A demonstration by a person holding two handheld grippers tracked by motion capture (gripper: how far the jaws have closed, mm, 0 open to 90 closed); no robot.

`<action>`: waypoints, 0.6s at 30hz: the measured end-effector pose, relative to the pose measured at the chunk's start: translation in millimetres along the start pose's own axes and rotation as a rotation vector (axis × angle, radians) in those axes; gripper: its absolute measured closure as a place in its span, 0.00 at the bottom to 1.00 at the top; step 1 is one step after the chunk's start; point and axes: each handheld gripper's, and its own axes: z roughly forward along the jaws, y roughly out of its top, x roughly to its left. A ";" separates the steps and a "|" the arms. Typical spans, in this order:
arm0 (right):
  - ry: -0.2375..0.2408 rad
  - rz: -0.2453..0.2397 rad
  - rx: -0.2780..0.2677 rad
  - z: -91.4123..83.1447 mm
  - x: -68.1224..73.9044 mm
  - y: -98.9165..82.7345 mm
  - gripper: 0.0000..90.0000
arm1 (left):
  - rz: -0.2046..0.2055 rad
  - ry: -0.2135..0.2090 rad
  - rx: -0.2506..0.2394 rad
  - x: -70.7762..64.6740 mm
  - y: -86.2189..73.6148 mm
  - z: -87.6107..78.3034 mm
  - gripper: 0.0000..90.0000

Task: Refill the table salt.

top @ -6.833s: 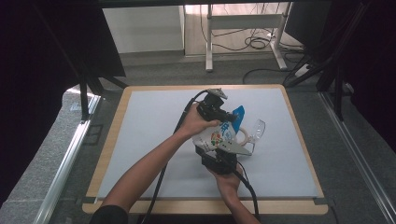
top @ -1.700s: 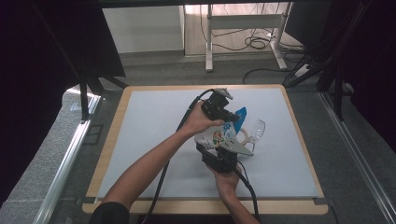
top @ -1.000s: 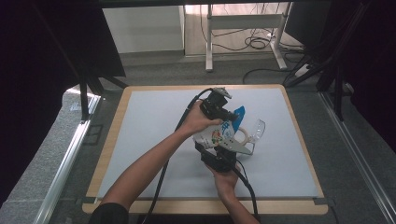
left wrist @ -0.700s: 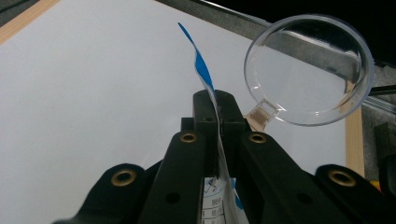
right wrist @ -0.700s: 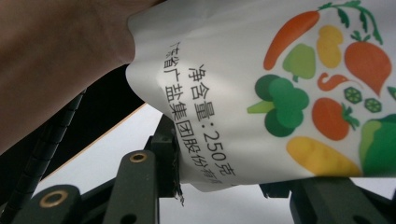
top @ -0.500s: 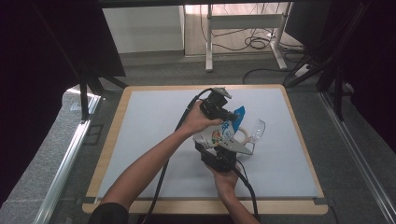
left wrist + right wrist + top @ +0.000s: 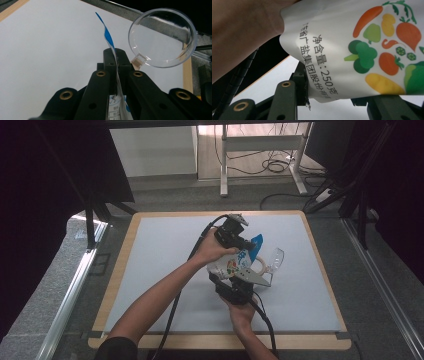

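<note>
A white pouch (image 7: 234,266) printed with vegetables, its top strip blue, is held above the white table mat (image 7: 150,265) between both grippers. My left gripper (image 7: 246,246) is shut on the pouch's upper edge; in the left gripper view the thin blue-and-white edge (image 7: 109,38) runs up between the closed jaws (image 7: 116,56). My right gripper (image 7: 236,281) comes from below and is shut on the pouch's lower end. In the right gripper view the printed pouch (image 7: 362,37) sits between the jaws (image 7: 332,96), and the person's left hand (image 7: 244,27) is at upper left.
A clear round plastic cup (image 7: 275,258) lies on the mat just right of the pouch, seen close behind the jaws as the cup (image 7: 162,37) in the left gripper view. A grey three-cornered plate (image 7: 255,277) tops the right gripper. The mat's wooden border (image 7: 220,340) runs along the near edge.
</note>
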 end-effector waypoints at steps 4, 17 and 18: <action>-0.001 -0.001 0.000 -0.6 0.2 0.4 0.65 | 0.001 -0.001 0.001 -0.2 0.2 0.0 1.00; 0.002 -0.006 -0.002 -4.2 0.6 2.4 0.66 | 0.004 -0.012 0.002 -2.8 3.1 -1.3 1.00; 0.002 -0.006 -0.005 -4.8 1.1 2.9 0.66 | 0.006 -0.014 0.003 -3.1 3.7 -1.5 1.00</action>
